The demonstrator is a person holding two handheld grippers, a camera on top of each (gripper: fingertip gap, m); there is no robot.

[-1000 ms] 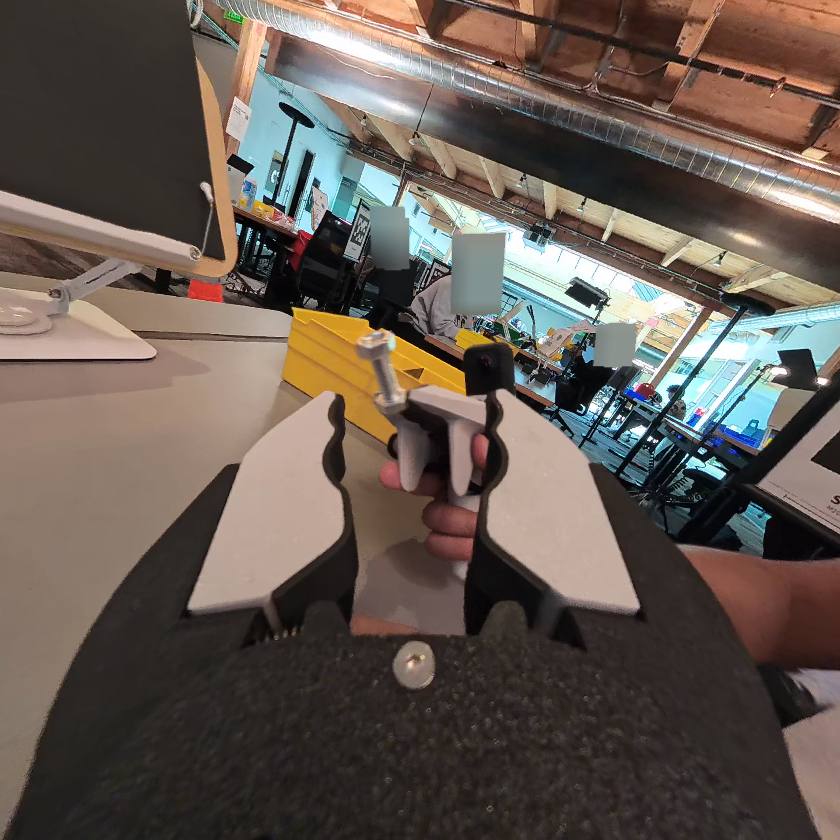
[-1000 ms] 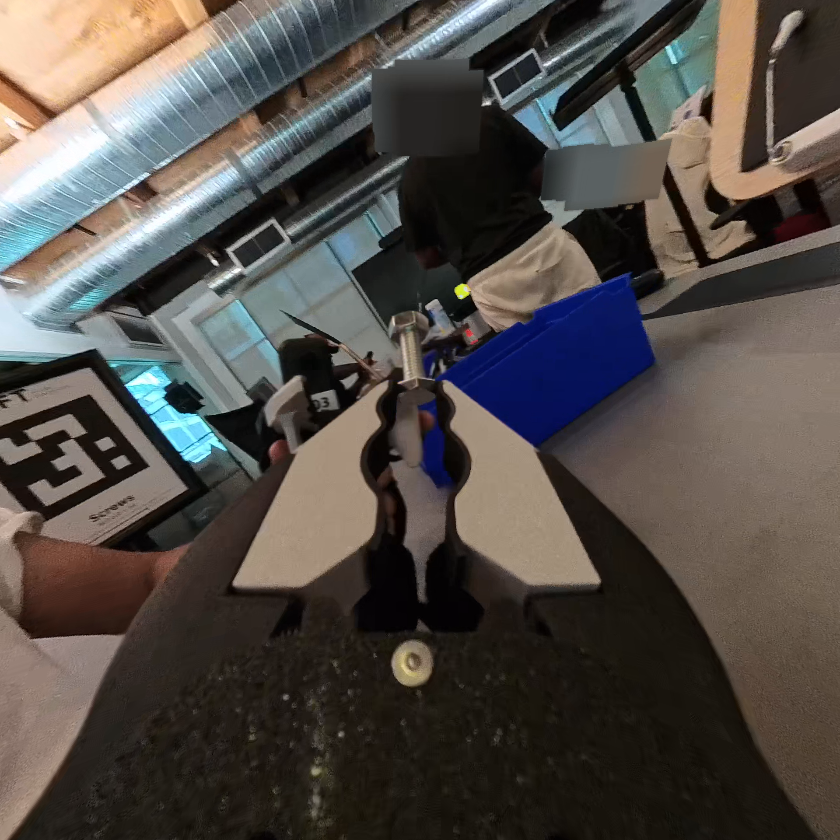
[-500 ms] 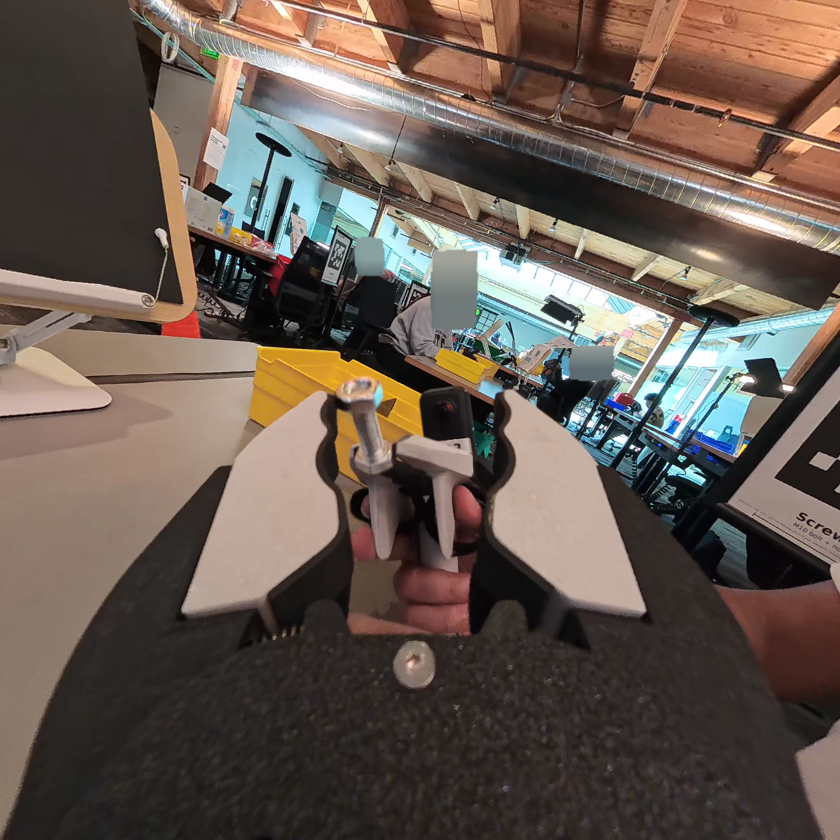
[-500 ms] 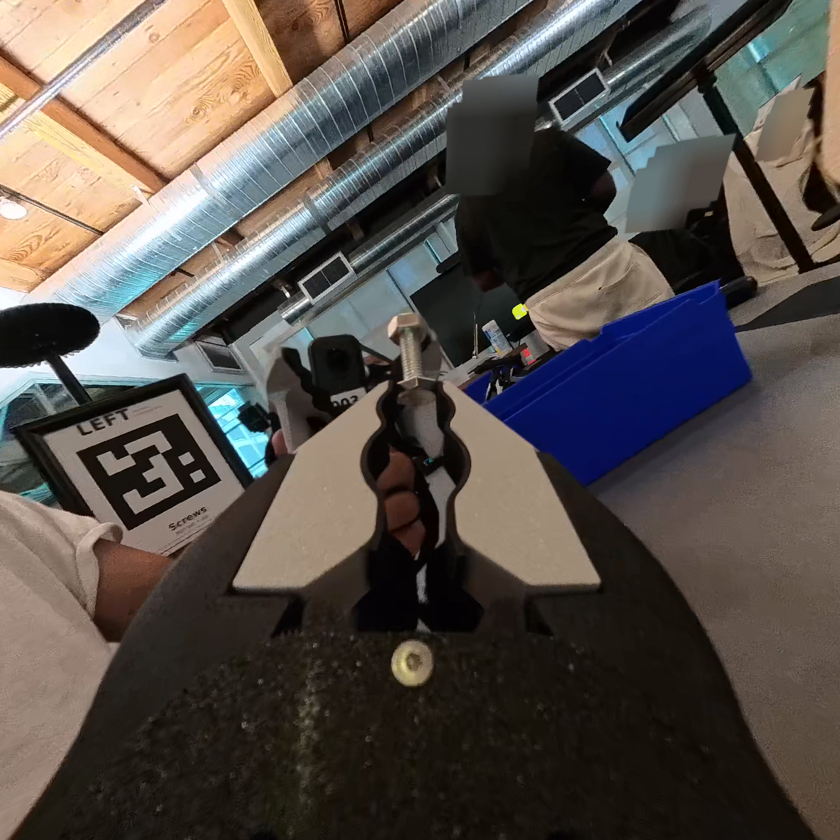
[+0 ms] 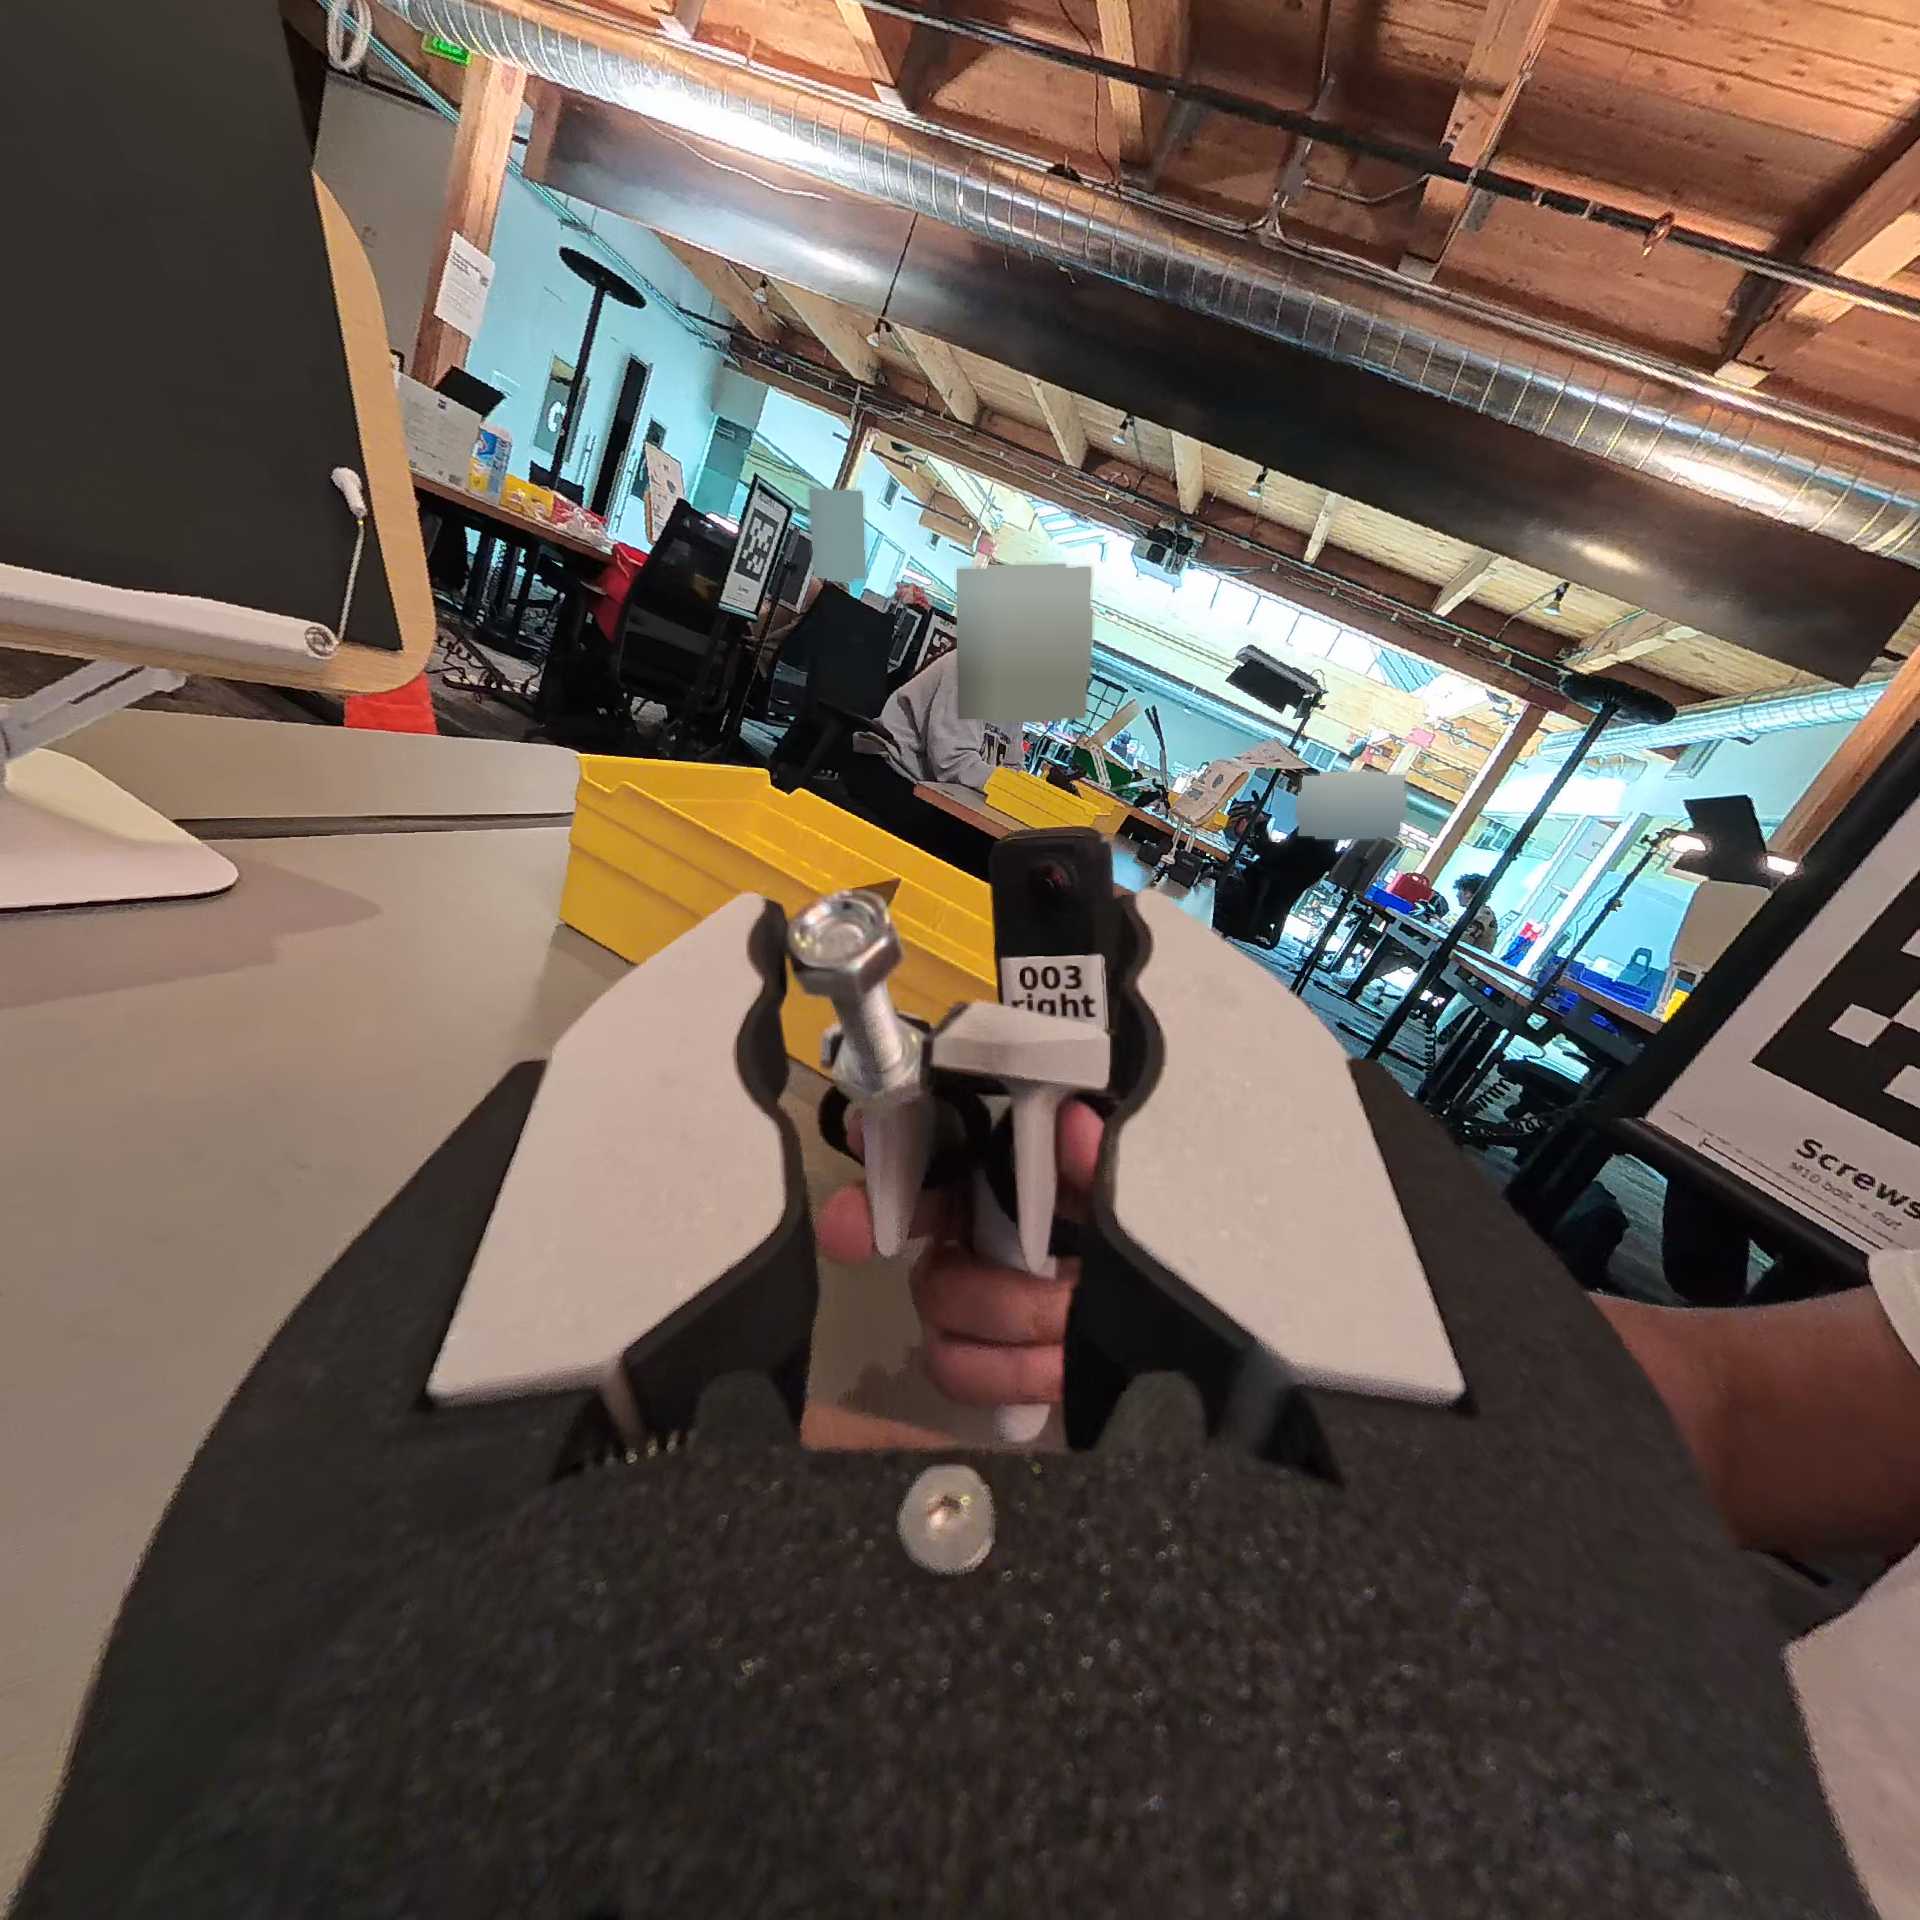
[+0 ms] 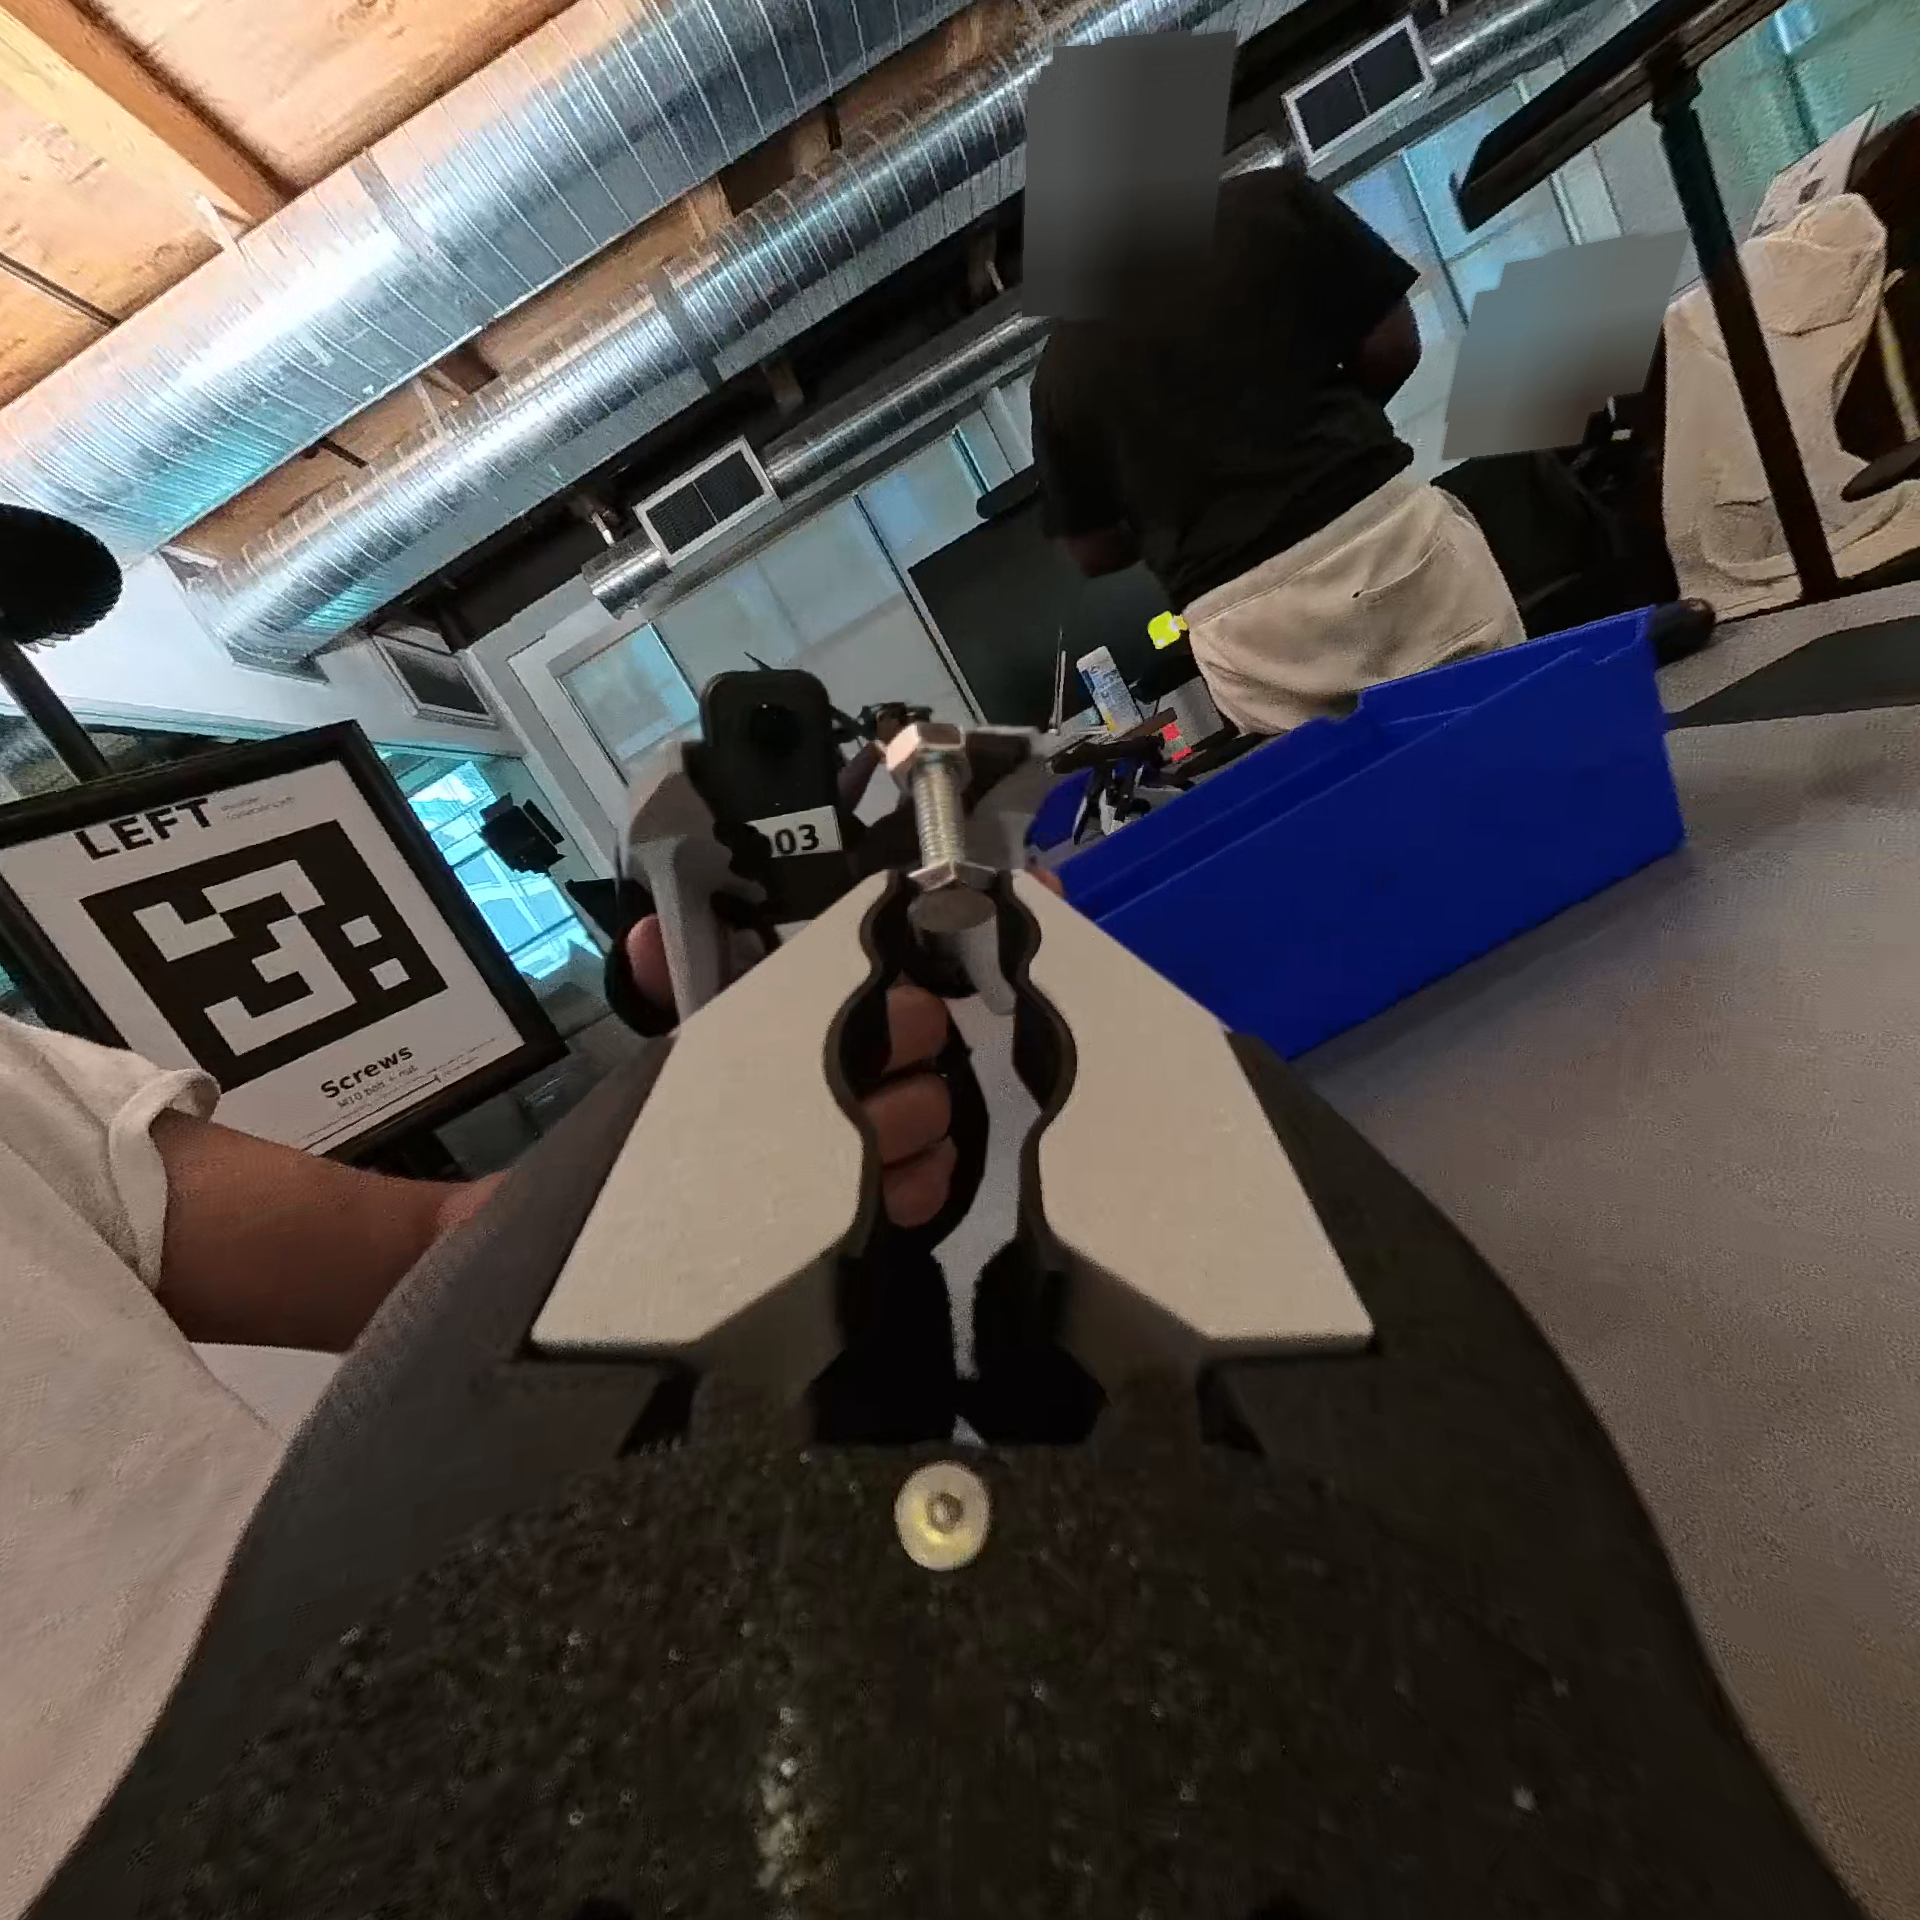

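Observation:
My right gripper (image 6: 951, 914) is shut on the threaded shaft of a silver hex bolt (image 6: 935, 810), held upright with the head on top. A nut (image 6: 940, 876) sits on the shaft just above the fingertips. My left gripper (image 5: 945, 914) faces it, open wide, with the bolt (image 5: 857, 987) head between its fingers, close to the left one and not gripped. The left gripper also shows in the right wrist view (image 6: 831, 779), and the right gripper in the left wrist view (image 5: 935, 1060). Both hover above the grey table (image 5: 260, 1091).
A yellow bin (image 5: 707, 862) stands on the table beyond the grippers, a blue bin (image 6: 1403, 831) to the right. A framed marker sign (image 6: 260, 935) stands at the table edge. A black board on a white stand (image 5: 94, 852) is far left. People are at desks behind. My two grippers' fingertips are within a few centimetres of each other.
The two grippers have come closer together. The bolt head now sits between the open left fingers. The right gripper stays shut on the bolt.

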